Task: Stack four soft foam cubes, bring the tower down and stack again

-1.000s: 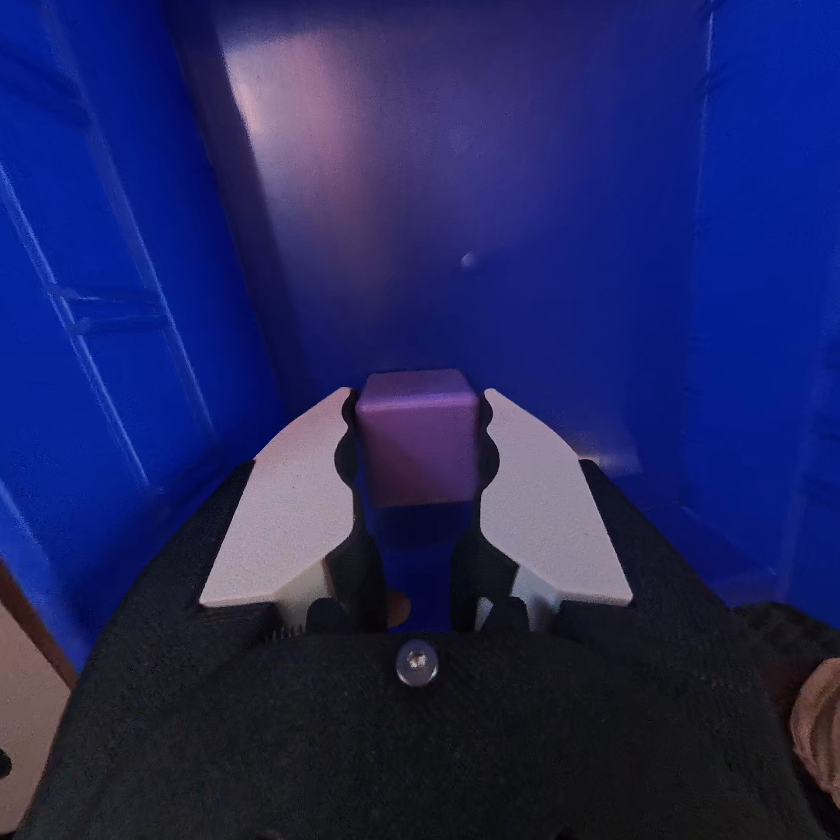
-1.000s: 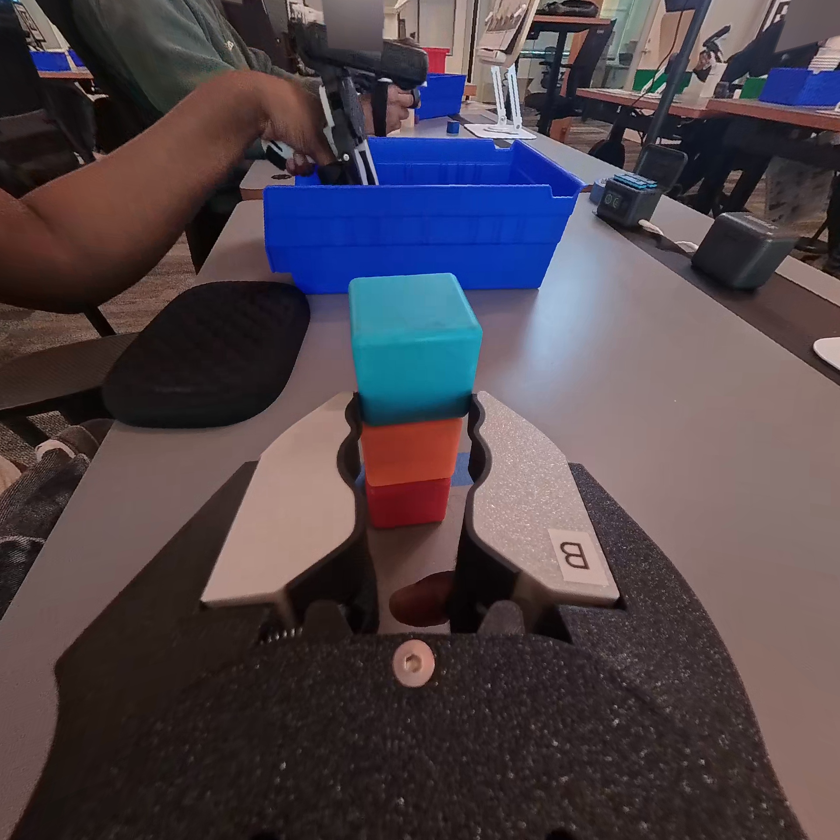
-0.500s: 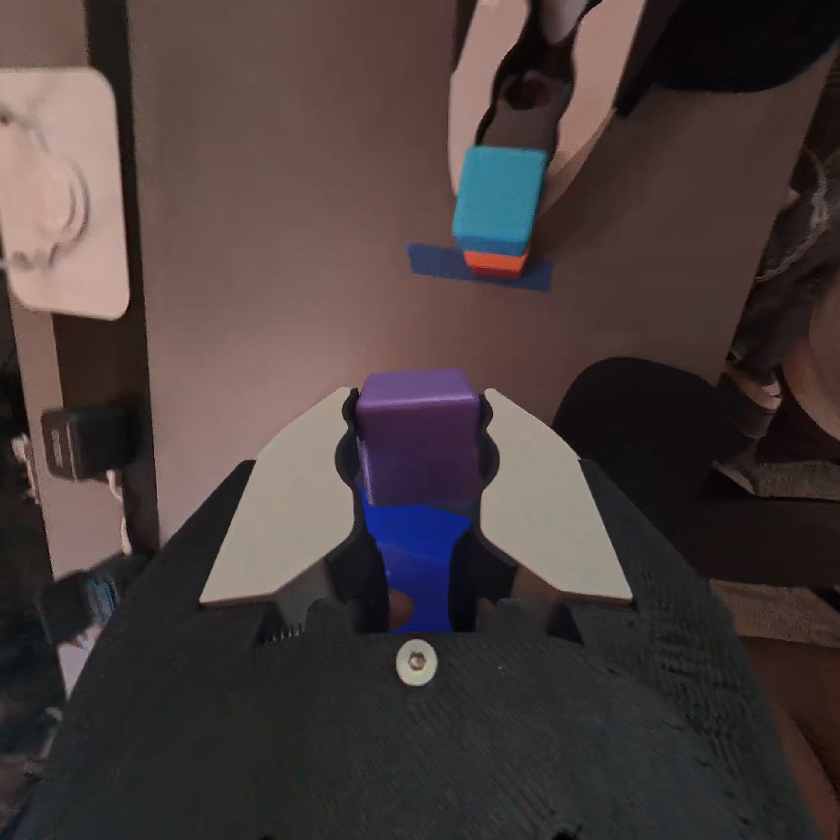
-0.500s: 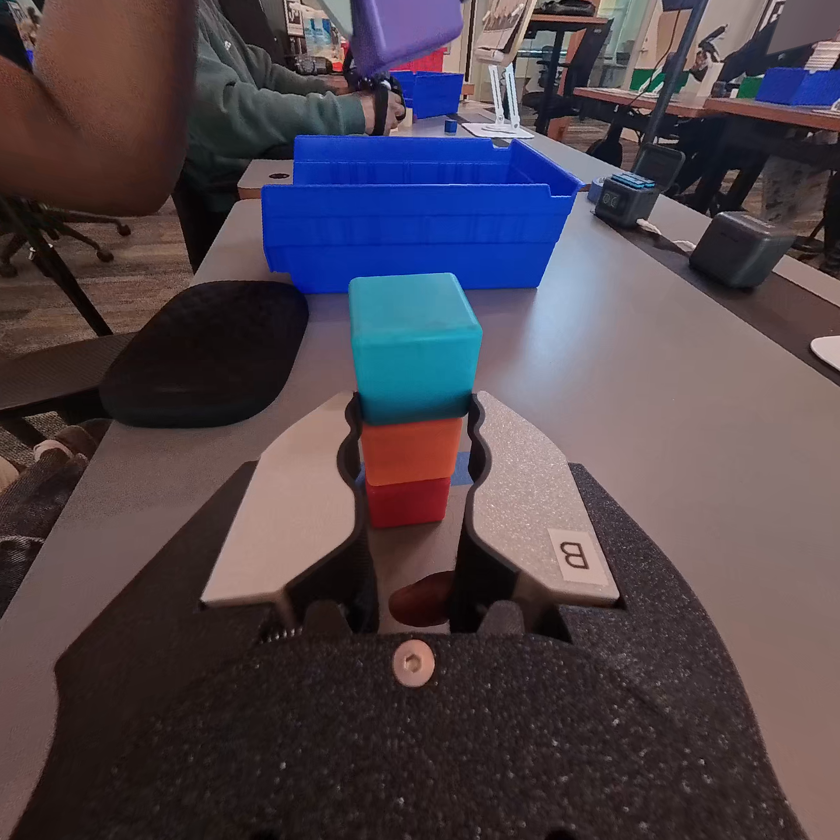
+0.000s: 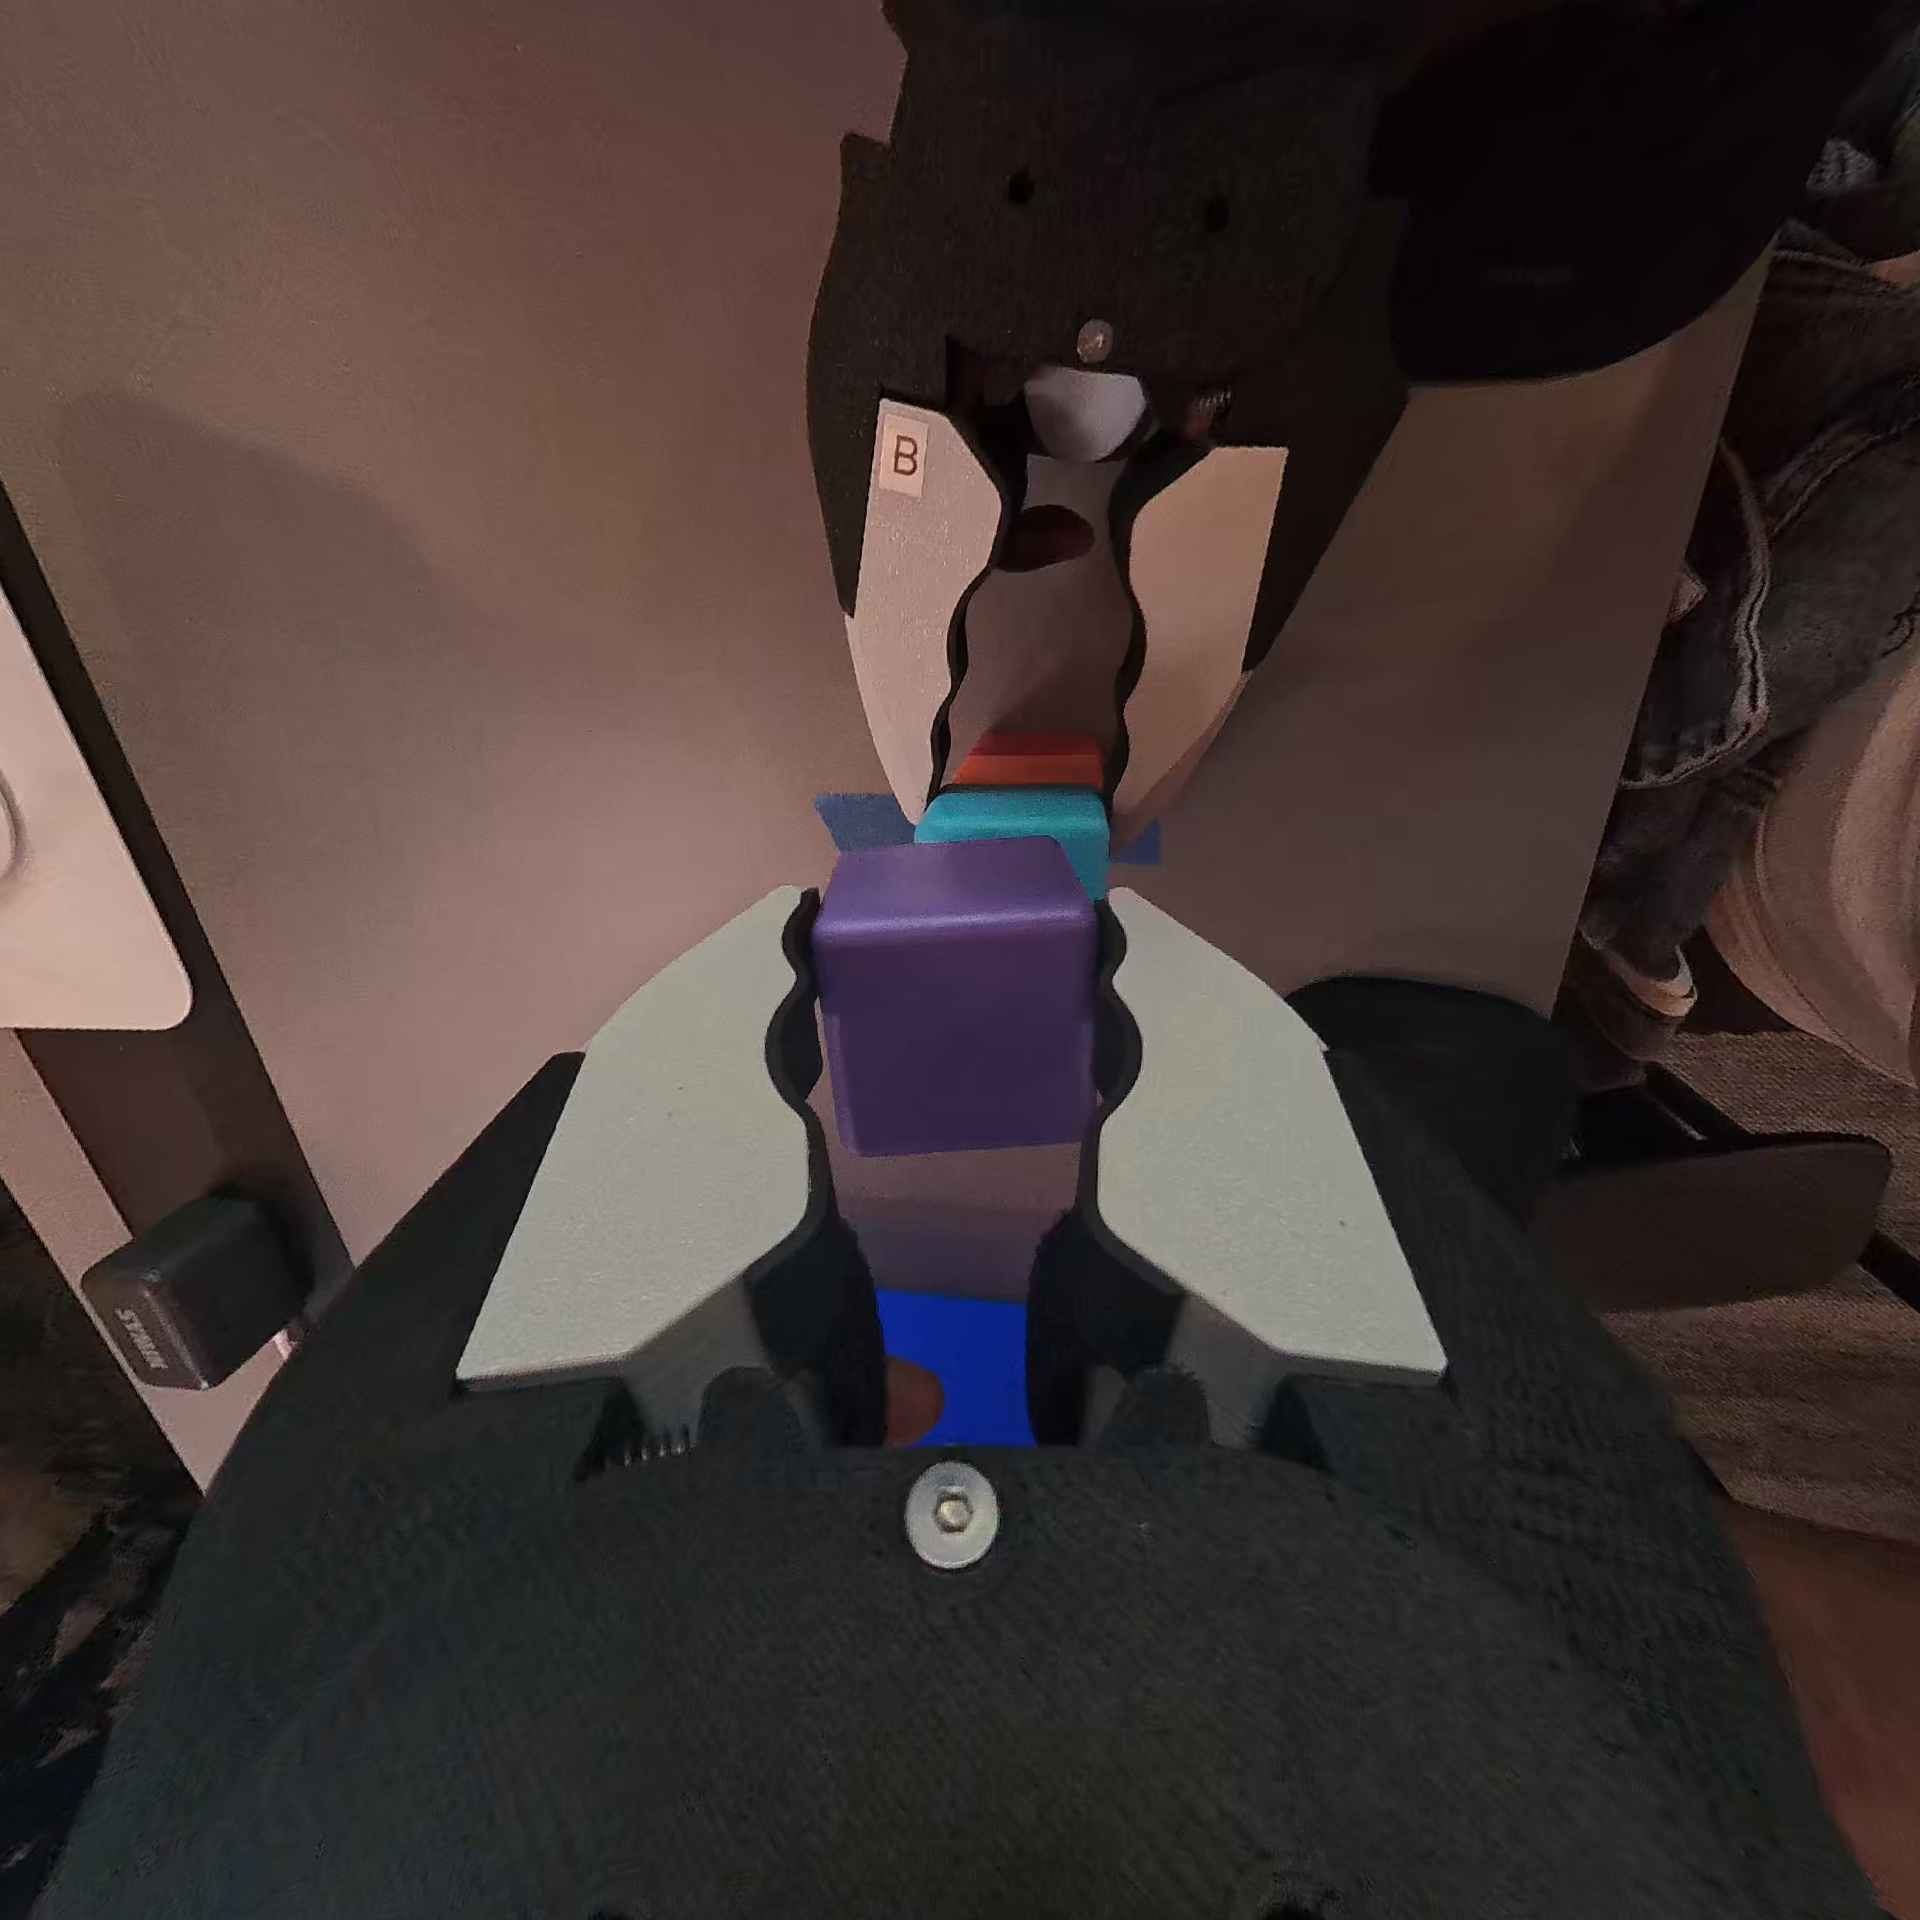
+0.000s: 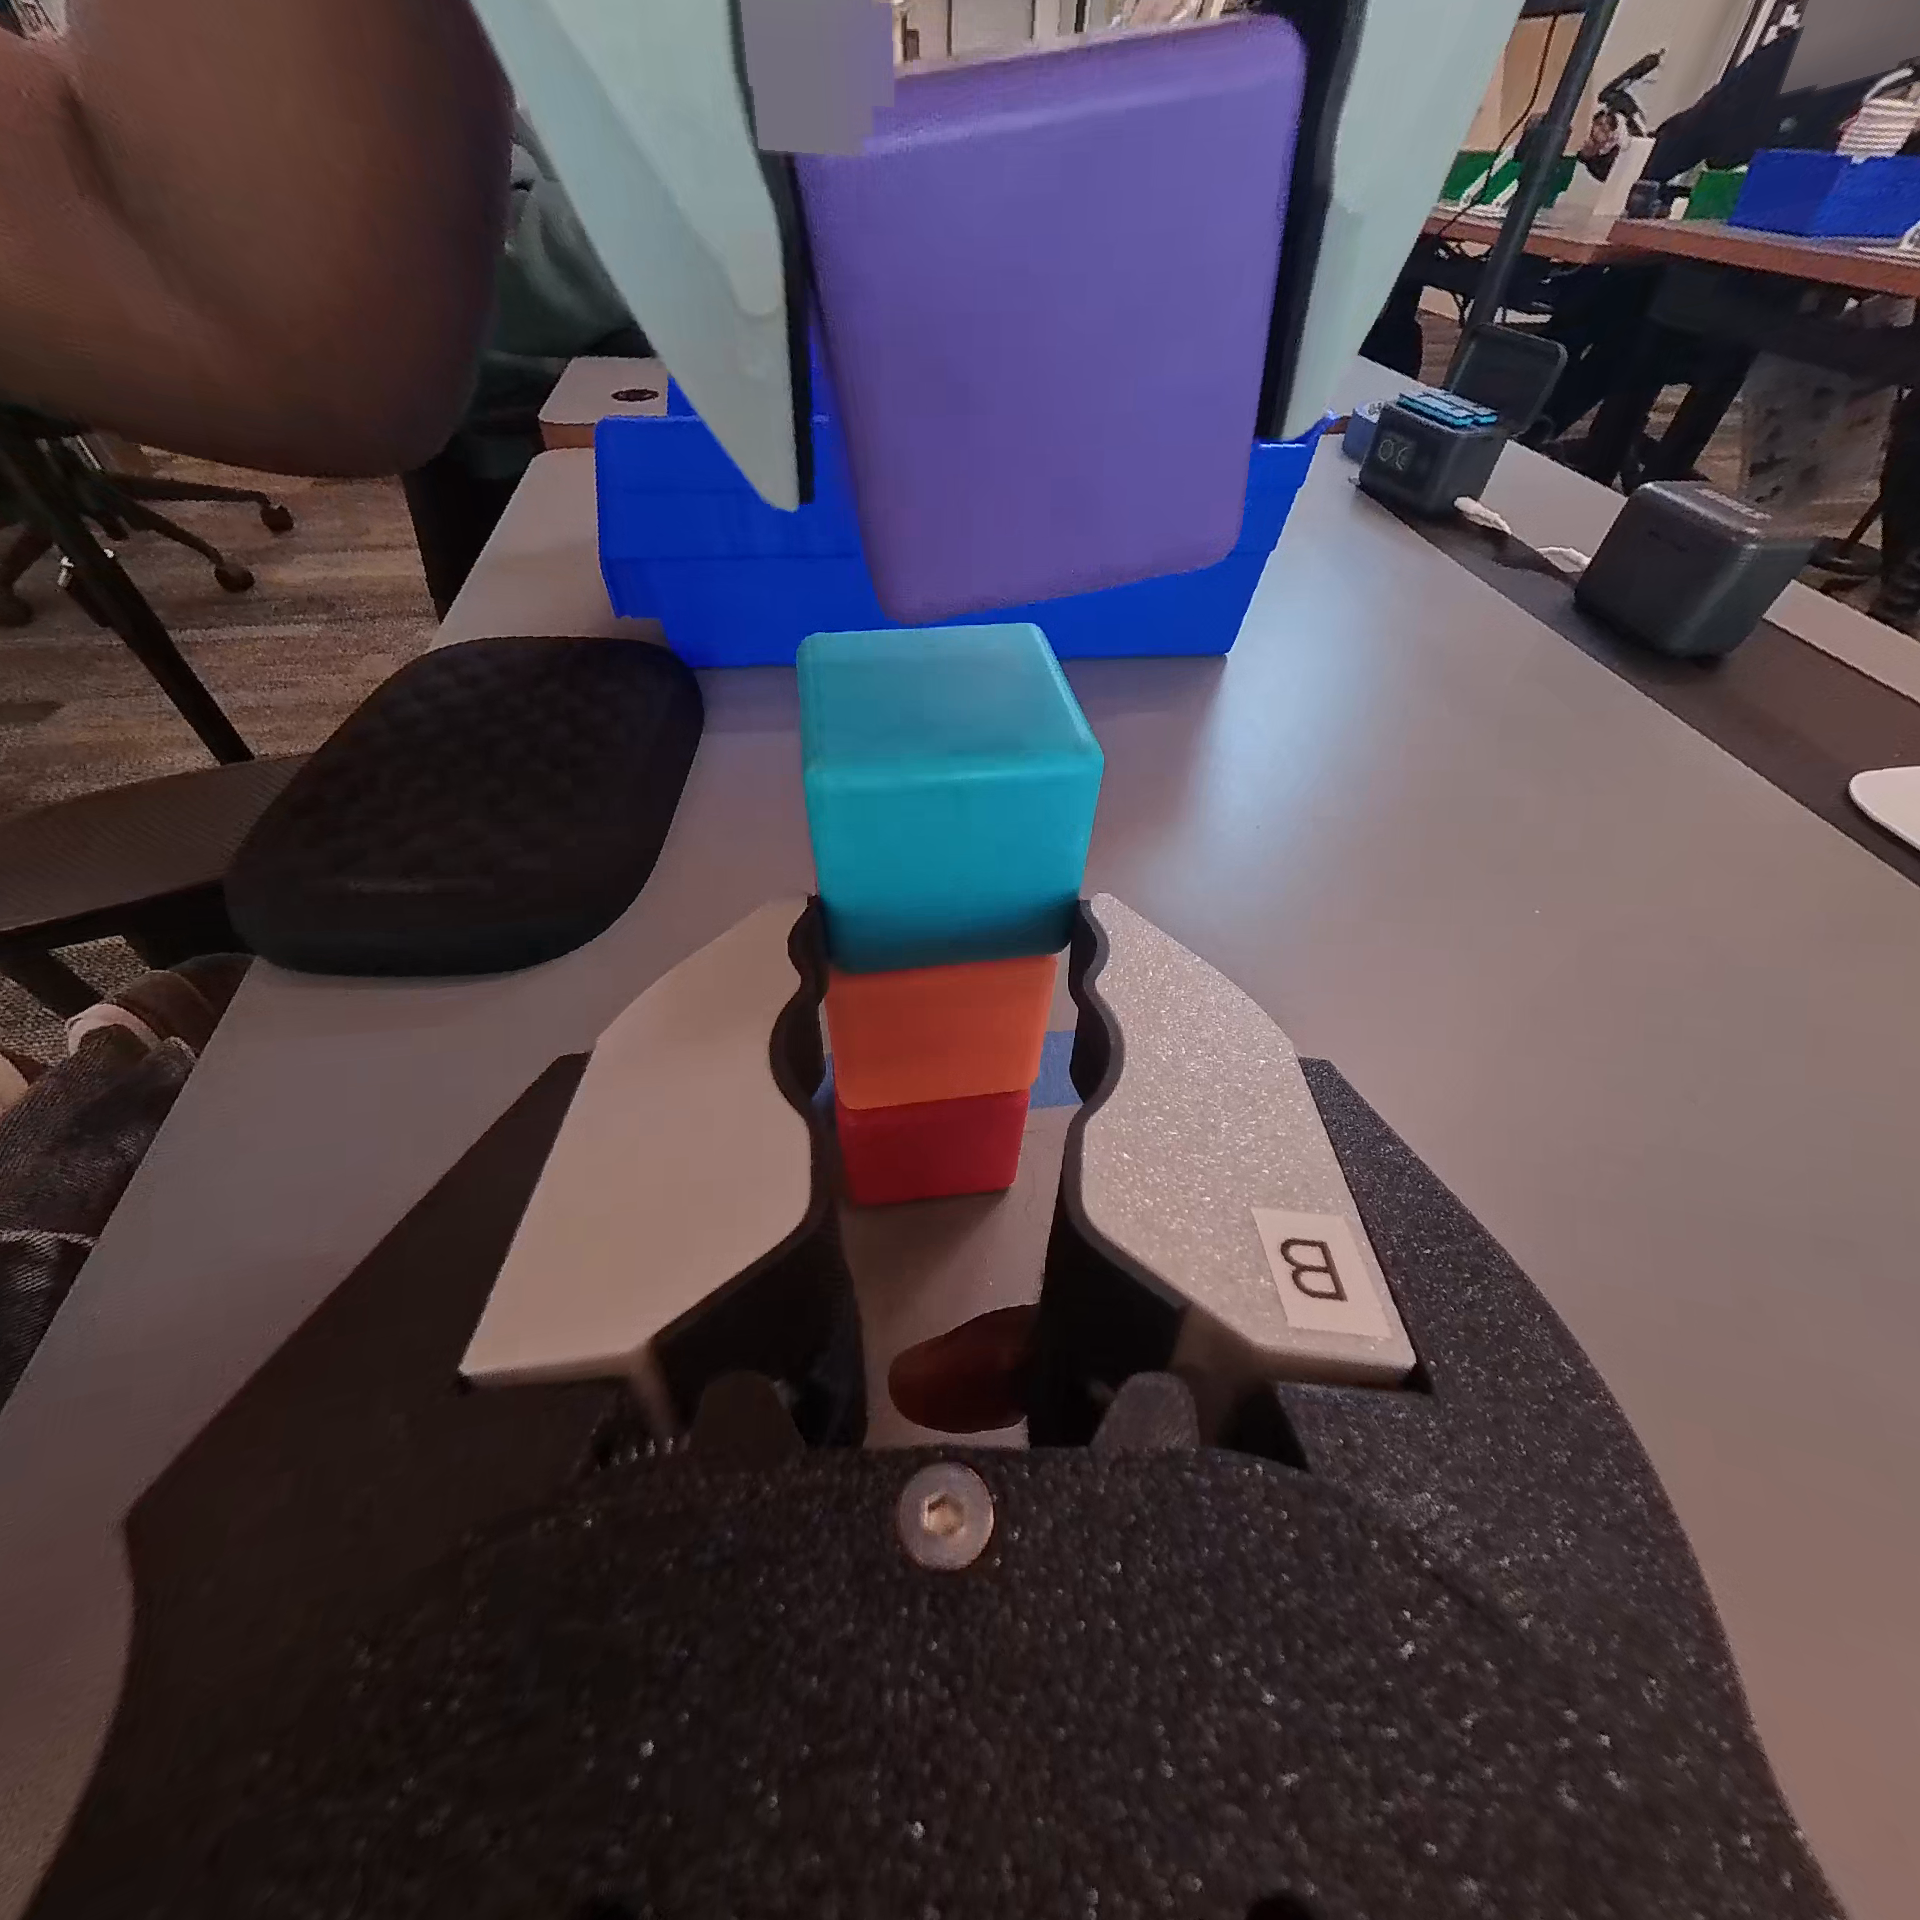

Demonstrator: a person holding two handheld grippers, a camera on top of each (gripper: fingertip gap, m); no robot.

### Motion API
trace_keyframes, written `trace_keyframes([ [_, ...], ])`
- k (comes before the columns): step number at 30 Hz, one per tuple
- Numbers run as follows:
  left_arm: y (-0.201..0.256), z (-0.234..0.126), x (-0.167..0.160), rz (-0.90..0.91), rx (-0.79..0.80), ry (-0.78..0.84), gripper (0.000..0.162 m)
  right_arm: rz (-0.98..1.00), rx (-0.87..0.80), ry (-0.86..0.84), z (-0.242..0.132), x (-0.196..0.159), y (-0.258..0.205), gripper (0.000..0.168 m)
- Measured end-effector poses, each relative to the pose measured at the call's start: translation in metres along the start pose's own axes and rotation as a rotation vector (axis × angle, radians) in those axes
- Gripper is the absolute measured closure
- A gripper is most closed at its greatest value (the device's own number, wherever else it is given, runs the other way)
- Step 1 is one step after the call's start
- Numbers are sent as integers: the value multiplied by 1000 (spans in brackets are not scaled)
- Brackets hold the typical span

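Note:
My left gripper (image 5: 951, 914) is shut on a purple foam cube (image 5: 951, 1039) and holds it in the air just above a three-cube tower. In the right wrist view the purple cube (image 6: 1039, 343) hangs slightly tilted over the teal cube (image 6: 945, 790), not touching it. The tower is teal on orange (image 6: 935, 1029) on red (image 6: 925, 1143), standing on blue tape (image 6: 1058, 1060) on the grey table (image 6: 1351, 883). My right gripper (image 6: 945, 920) is shut on the teal cube's lower edge. It also shows in the left wrist view (image 5: 1023, 821), flanking the teal cube (image 5: 1013, 826).
A blue bin (image 6: 727, 540) stands behind the tower. A black padded rest (image 6: 457, 810) lies left of it. Small dark grey boxes (image 6: 1683, 582) sit at the right along the table's dark strip. A person's arm (image 6: 239, 208) reaches in at upper left. Some 7 centimeters of space lies between my two pairs of fingers.
My left gripper lifted the purple cube out of the blue bin and carried it over to just above the teal cube. My right gripper and the tower have not moved.

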State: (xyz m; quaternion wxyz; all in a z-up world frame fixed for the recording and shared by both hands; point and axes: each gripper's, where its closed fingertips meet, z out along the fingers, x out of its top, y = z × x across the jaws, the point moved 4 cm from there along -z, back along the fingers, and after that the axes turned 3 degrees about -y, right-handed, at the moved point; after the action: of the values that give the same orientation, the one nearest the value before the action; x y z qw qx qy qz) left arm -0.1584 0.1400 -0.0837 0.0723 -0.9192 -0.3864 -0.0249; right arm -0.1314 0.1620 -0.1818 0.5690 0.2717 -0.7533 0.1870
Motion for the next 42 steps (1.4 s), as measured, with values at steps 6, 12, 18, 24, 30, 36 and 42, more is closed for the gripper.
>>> trace_keyframes([
  [6, 3, 10, -4, -21, 18, -37, 112, 0, 1, -1, 0, 0, 0, 123],
  [12, 7, 18, -3, -5, -24, -10, 112, 1, 1, 2, 0, 0, 0, 123],
  [18, 6, 21, -3, 9, -65, 6, 112, -12, 4, 3, 1, 1, -1, 123],
  [24, 5, 22, -4, 11, -84, 28, 112, 6, 2, 3, 1, 0, 0, 123],
  [30, 5, 27, -4, 4, -104, 64, 112, 5, 2, 3, 1, 1, 0, 123],
  [36, -9, 11, -1, -10, 53, 439, 38, -16, 14, 3, 0, 3, -2, 93],
  [42, 9, -25, -23, -38, 145, 1267, 17, 8, 31, 247, -29, 37, -4, 50],
])
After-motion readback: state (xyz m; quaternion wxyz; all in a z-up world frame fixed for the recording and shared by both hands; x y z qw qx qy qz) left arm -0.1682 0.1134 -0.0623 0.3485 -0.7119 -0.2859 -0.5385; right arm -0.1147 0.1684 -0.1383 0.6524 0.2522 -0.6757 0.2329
